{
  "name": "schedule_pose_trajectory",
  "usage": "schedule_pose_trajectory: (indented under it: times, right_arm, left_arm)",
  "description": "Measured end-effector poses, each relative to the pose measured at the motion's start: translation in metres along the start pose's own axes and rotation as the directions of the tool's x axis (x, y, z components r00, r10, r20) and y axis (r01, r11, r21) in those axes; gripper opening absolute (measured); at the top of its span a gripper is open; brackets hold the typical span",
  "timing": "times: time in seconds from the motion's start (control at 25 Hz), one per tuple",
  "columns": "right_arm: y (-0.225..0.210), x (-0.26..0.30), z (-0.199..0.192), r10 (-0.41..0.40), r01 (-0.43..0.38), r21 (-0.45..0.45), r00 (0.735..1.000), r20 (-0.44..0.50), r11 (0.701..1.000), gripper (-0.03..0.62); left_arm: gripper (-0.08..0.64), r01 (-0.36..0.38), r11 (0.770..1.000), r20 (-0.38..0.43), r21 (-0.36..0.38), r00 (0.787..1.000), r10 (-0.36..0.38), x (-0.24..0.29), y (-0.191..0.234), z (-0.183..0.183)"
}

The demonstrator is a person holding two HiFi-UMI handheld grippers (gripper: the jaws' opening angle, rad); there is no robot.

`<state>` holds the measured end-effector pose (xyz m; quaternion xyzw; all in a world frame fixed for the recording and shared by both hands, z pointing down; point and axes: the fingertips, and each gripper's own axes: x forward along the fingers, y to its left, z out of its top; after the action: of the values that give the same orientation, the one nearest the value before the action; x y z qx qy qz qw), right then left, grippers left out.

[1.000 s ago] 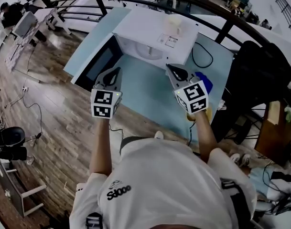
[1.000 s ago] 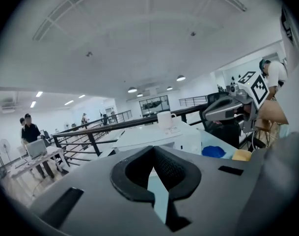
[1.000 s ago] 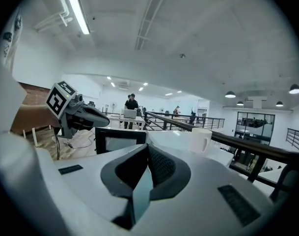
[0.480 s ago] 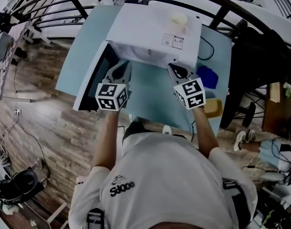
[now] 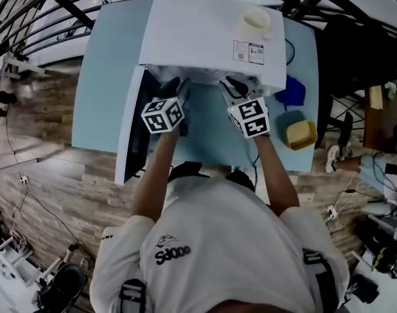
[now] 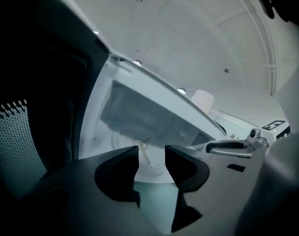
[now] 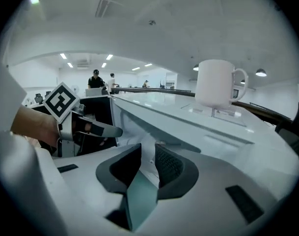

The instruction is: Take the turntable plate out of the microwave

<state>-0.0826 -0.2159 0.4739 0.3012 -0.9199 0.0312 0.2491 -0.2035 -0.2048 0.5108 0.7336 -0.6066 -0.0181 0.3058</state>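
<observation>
The white microwave (image 5: 208,34) stands on the light blue table (image 5: 107,64) with its dark door (image 5: 134,126) swung open to the left. In the left gripper view the pale round turntable plate (image 6: 115,144) lies on the cavity floor, just beyond my left gripper (image 6: 151,162). Those jaws are opening with nothing between them. My right gripper (image 7: 148,167) hovers at the cavity's right front edge, its jaws also opening and empty. In the head view, both the left gripper (image 5: 177,90) and the right gripper (image 5: 232,87) reach into the mouth of the oven, whose top hides the plate.
A white mug (image 5: 255,21) stands on top of the microwave. A blue cloth (image 5: 291,91) and a yellow object (image 5: 301,134) lie on the table to the right. A black cable (image 5: 288,44) runs behind. A dark railing and chairs lie beyond the table.
Both grippers have moved forward and down from in front of the microwave to its open mouth. Their jaws, shut before, now stand apart. The left gripper has rolled.
</observation>
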Motion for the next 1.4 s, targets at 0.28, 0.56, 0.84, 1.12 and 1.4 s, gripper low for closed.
schedule_pose_trajectory:
  times: [0.28, 0.56, 0.84, 1.12, 1.4]
  right_arm:
    - [0.013, 0.048, -0.034, 0.007, -0.007, -0.003, 0.995, -0.099, 1.0, 0.146]
    - [0.019, 0.067, -0.062, 0.005, 0.002, 0.049, 0.99, -0.141, 0.999, 0.181]
    - [0.012, 0.076, -0.076, -0.006, 0.03, 0.183, 0.991, -0.135, 0.983, 0.181]
    - [0.008, 0.079, -0.078, 0.011, 0.014, 0.442, 0.999, -0.053, 0.897, 0.181]
    - [0.009, 0.089, -0.071, 0.061, -0.109, 0.726, 0.994, 0.091, 0.679, 0.184]
  left_arm:
    - [0.285, -0.093, 0.985, -0.071, -0.146, 0.994, 0.084, 0.049, 0.046, -0.026]
    - [0.36, -0.116, 0.946, -0.031, -0.304, 0.993, 0.112, 0.072, 0.064, -0.026]
    - [0.362, -0.089, 0.912, -0.005, -0.401, 0.995, 0.095, 0.084, 0.059, -0.023]
    - [0.361, -0.05, 0.759, 0.04, -0.649, 0.994, 0.099, 0.089, 0.062, -0.017]
    - [0.356, 0.032, 0.818, -0.003, -0.574, 0.999, -0.042, 0.089, 0.047, -0.024]
